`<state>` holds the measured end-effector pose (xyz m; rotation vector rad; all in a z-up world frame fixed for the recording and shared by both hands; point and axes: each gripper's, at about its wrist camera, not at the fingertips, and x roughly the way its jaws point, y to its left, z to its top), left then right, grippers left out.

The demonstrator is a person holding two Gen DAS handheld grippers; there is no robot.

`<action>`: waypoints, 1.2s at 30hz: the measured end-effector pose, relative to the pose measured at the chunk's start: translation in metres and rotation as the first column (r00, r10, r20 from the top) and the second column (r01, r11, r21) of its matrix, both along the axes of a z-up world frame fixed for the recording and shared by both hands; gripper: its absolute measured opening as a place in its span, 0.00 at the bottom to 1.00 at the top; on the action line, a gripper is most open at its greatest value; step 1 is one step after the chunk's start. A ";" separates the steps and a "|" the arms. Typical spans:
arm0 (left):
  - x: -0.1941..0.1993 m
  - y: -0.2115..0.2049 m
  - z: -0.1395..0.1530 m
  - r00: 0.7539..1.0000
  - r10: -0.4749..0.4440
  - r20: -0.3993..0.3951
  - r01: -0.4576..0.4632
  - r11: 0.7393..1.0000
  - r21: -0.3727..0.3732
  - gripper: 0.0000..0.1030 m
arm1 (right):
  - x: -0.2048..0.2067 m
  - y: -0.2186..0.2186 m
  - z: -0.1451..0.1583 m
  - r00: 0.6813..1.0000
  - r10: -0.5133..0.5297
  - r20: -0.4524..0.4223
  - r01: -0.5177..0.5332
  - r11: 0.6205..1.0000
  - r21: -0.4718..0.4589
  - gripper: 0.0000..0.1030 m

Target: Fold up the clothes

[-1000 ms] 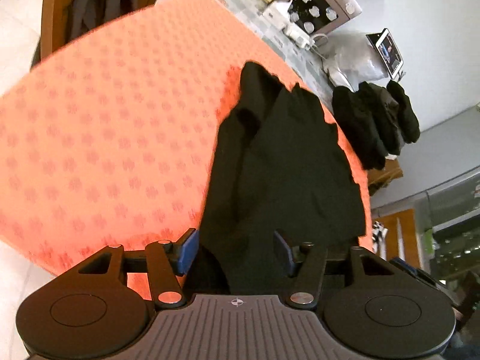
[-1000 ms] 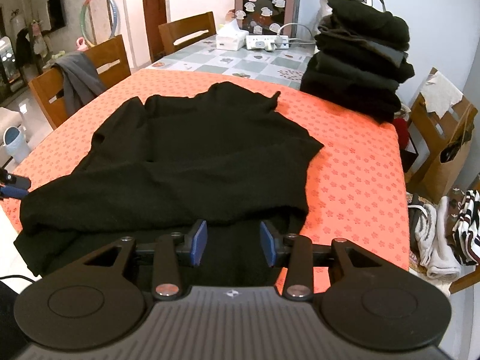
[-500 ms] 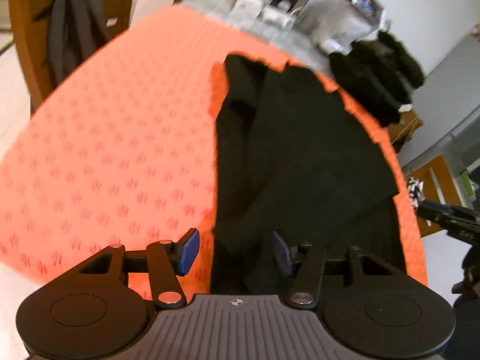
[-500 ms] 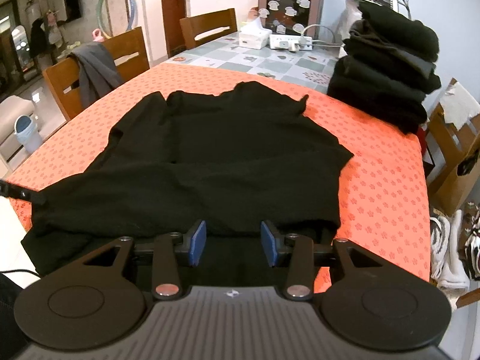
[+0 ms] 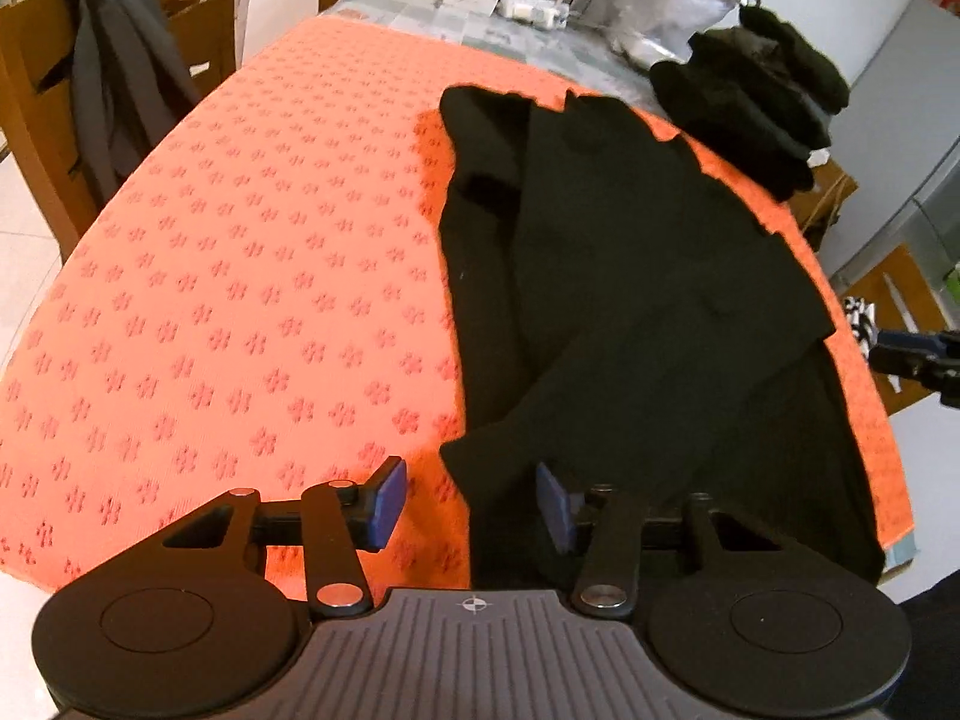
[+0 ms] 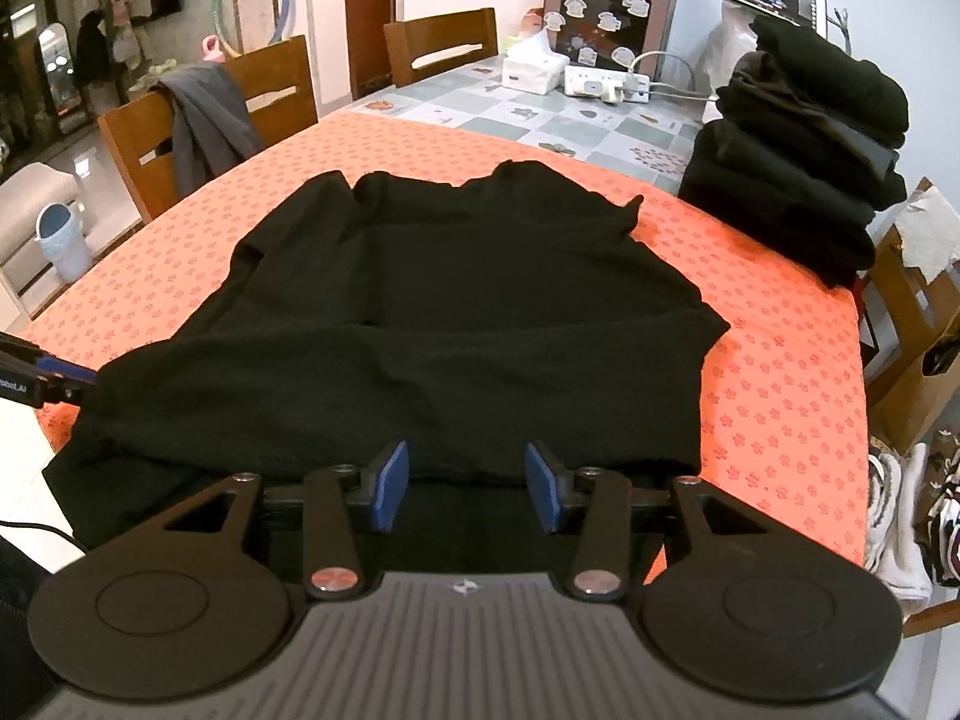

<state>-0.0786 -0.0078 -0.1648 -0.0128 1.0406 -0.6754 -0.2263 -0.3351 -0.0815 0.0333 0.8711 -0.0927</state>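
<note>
- Left gripper (image 5: 471,504): blue pads apart, nothing pinched. Jaws have just been closing. A corner of the black garment (image 5: 648,324) lies between and just beyond the pads, not pressed by either.
- Right gripper (image 6: 467,492): pads apart, nothing clamped. Jaws have just been opening. The near hem of the black garment (image 6: 456,324) lies under and between the pads; I cannot tell whether the tips touch the cloth, since black on black hides the edge.
- Garment position: spread on the orange tablecloth (image 5: 240,300), toward the near edge of the table, hem partly hanging over that edge. One sleeve is already laid across the body.
- Handling judgement: soft knit, limp, light. Will sag and drag if lifted at one point, and won't hold a crease by itself. Not fragile, not slippery; the tablecloth's texture likely grips it somewhat.
- Where to hold: the two near hem corners, one per gripper, pinching all layers together so that the fold carries evenly toward the collar.
- Far right corner: stack of folded dark clothes (image 6: 804,162), well apart from the garment.
</note>
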 end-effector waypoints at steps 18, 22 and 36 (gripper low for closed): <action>0.008 -0.002 -0.005 0.999 -0.016 -0.028 0.013 0.996 -0.093 0.50 | -0.015 0.006 -0.005 1.000 -0.012 -0.024 0.012 1.000 0.000 0.49; 0.014 -0.006 -0.012 1.000 0.002 -0.030 -0.005 0.995 -0.098 0.51 | -0.016 0.009 -0.007 0.999 -0.005 -0.033 0.005 1.000 -0.003 0.49; -0.015 -0.019 0.074 0.983 0.106 0.149 -0.081 0.983 -0.167 0.15 | -0.012 -0.040 -0.014 0.999 -0.040 -0.035 0.041 0.999 0.020 0.49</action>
